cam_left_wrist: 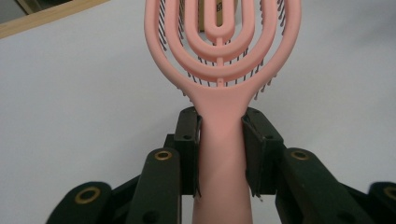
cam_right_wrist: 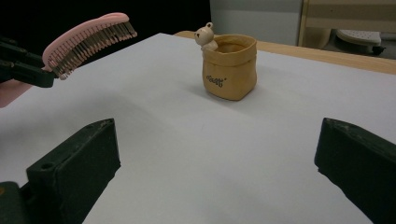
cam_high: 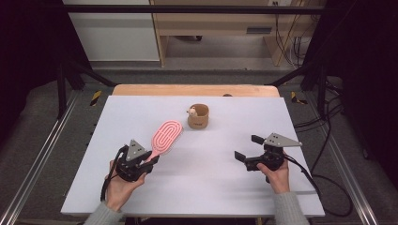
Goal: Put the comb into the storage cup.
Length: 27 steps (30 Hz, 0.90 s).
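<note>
My left gripper [cam_high: 151, 159] is shut on the handle of a pink hairbrush [cam_high: 165, 135] and holds it above the white table, head pointing toward the far side. In the left gripper view both pads press the handle of the hairbrush [cam_left_wrist: 222, 135] from either side. A small tan pouch [cam_high: 198, 116] with a little bear figure on its rim stands upright near the table's far middle. From the right gripper view the pouch [cam_right_wrist: 229, 66] stands ahead and the brush [cam_right_wrist: 86, 42] hangs at the upper left, bristles down. My right gripper [cam_high: 248, 147] stands open at the right, nothing between its jaws.
The white table top [cam_high: 197, 187] lies over a wooden table whose edge shows at the back. Metal frame rails run along both sides, with cables on the floor at the right. Cabinets stand beyond the table.
</note>
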Tool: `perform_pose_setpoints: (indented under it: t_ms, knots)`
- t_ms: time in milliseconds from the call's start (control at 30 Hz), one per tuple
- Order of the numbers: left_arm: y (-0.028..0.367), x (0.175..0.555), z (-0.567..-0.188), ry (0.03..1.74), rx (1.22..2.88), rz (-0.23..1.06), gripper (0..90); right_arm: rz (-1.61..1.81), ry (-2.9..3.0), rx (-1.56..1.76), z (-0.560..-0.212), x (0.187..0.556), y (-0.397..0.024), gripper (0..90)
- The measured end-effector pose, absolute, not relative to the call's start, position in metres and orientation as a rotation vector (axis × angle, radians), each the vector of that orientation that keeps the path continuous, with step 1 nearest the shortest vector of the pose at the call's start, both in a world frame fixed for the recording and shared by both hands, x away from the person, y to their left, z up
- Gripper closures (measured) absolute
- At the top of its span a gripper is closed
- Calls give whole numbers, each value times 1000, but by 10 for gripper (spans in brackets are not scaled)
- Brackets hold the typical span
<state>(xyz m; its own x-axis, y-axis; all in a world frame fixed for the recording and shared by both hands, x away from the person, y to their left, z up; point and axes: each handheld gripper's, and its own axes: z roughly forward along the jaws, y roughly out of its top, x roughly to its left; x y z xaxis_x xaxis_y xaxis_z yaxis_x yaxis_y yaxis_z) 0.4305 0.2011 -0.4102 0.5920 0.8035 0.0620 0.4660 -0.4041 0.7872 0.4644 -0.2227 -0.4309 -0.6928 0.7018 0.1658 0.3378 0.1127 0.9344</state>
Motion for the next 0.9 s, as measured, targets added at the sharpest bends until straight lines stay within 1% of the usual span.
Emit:
perform_pose_setpoints:
  t_ms: [533, 900]
  knots:
    - [179, 437, -403, 971, 2049, 570, 692, 1632, 2083, 1020, -427, 464, -208, 3]
    - [170, 438, -409, 962, 2052, 576, 692, 1633, 2099, 1021, -426, 464, -196, 3]
